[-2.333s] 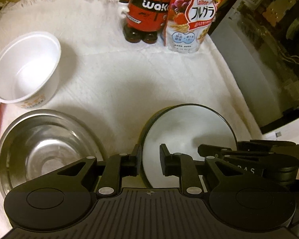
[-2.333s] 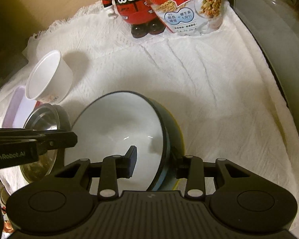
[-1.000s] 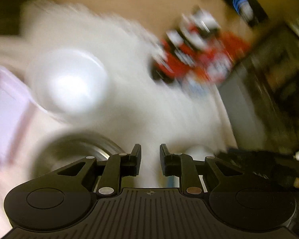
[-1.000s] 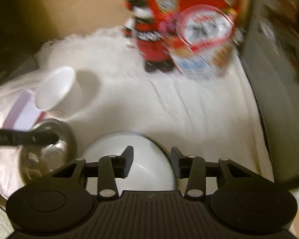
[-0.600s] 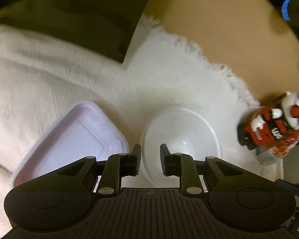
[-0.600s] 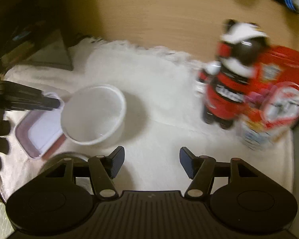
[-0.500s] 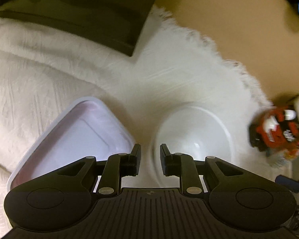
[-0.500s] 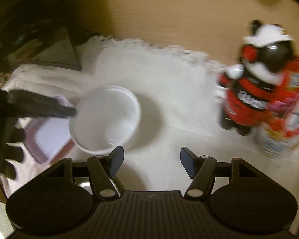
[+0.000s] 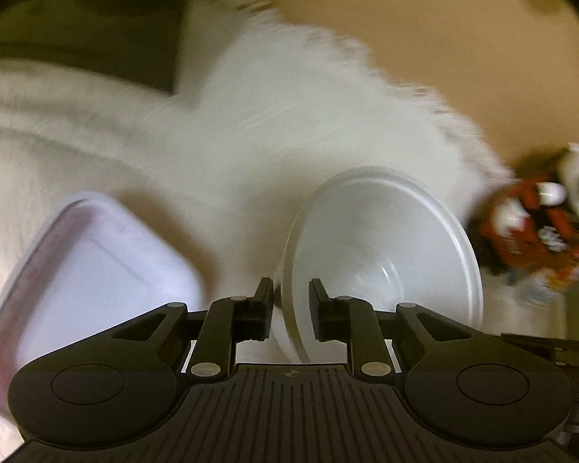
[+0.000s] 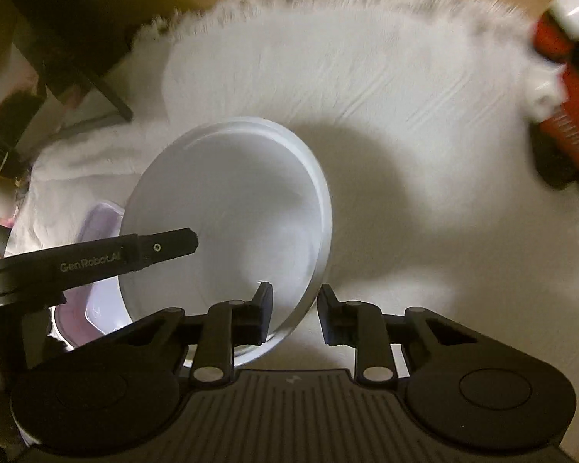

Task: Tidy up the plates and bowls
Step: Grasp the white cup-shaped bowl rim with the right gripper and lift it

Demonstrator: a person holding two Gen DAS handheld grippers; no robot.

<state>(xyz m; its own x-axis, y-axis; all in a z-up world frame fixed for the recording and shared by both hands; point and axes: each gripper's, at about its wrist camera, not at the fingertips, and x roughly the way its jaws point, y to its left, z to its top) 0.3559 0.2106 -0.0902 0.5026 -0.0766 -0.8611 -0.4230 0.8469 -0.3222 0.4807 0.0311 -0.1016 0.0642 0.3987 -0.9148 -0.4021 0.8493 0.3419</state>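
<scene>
Both claws (image 9: 289,310) (image 10: 294,314) now clamp white bowl's (image 10: 227,208) rim.

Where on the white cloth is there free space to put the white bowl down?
Bare white cloth lies between the white bowl and the red figure, and behind the bowl up to the fringe. To the bowl's other side it is crowded: the lilac container sits close.

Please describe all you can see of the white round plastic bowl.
The white round plastic bowl looks thin, smooth and empty, with a stepped rim. It stands open side up on the white cloth, beside a lilac rectangular tray. Opposite parts of its rim lie between the fingers of the left gripper and the right gripper; contact is unclear.
</scene>
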